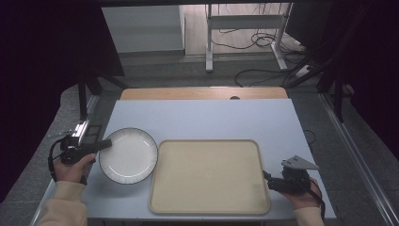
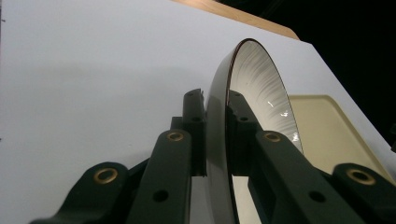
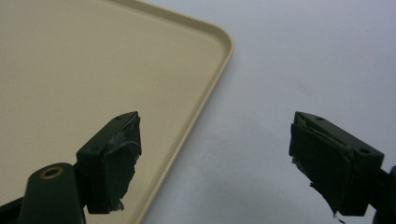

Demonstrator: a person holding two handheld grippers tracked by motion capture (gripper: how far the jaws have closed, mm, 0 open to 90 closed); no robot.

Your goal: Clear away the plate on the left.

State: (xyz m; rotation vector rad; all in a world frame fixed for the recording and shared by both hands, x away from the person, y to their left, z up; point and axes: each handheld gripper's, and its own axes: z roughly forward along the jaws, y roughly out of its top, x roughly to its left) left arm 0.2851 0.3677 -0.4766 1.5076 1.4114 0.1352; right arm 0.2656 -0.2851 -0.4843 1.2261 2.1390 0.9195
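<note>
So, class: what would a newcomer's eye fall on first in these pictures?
The white plate at the table's left, its rim clamped by the left hand-held gripper. Next, the big beige tray beside it, bare. At the tray's right edge, the right hand-held gripper waits with its jaws wide apart.

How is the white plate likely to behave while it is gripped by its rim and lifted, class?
The plate looks glazed and glossy, so its rim may slip between the pads of the left gripper. It is probably stiff and breakable, like ceramic. Pinched at one edge, it would likely sag or swing downward, so moving it slowly toward the tray seems wise.
</note>
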